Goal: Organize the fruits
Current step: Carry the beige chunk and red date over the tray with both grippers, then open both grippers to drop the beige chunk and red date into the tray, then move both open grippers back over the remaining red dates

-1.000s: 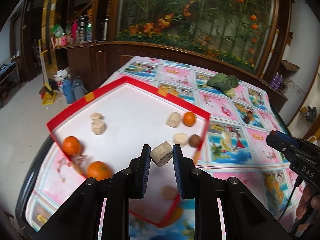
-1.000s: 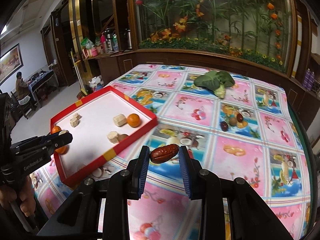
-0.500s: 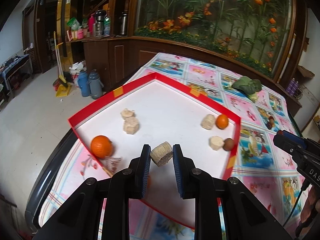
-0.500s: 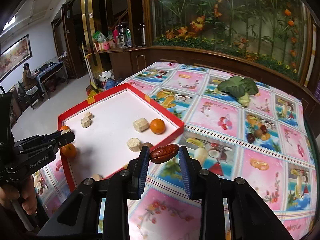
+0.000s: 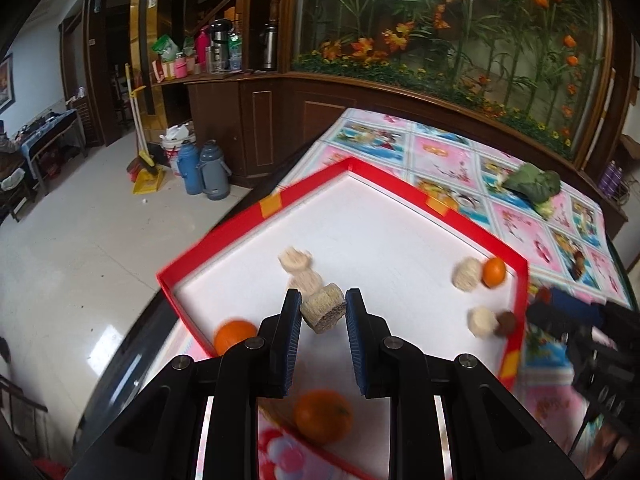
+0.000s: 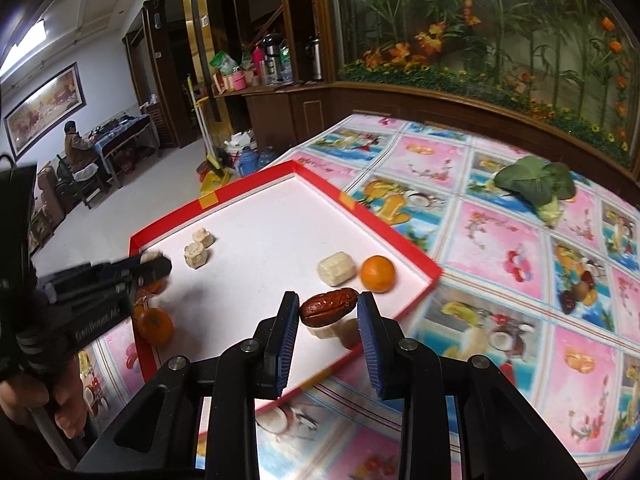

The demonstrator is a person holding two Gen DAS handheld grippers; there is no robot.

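Note:
My left gripper [image 5: 323, 312] is shut on a beige ridged chunk [image 5: 323, 307], held above the white tray with a red rim [image 5: 404, 196], just in front of two similar chunks [image 5: 300, 268]. My right gripper [image 6: 328, 312] is shut on a brown date [image 6: 329, 312] over the tray's [image 6: 384, 228] near right corner, above a pale chunk [image 6: 332, 330]. In the tray lie an orange [image 6: 377, 273] beside a beige chunk [image 6: 337, 268], and oranges at the left [image 6: 155, 325]. The left gripper also shows in the right wrist view [image 6: 154, 266].
A leafy green vegetable [image 6: 536, 184] lies on the patterned tablecloth [image 6: 500, 236] at the far right. The table's left edge drops to the floor, where flasks [image 5: 204, 172] and a broom stand. A wooden cabinet and flower wall lie behind.
Both grippers have moved left and forward over the tray, each still holding its piece. The left gripper now sits close to the two chunks at the tray's left.

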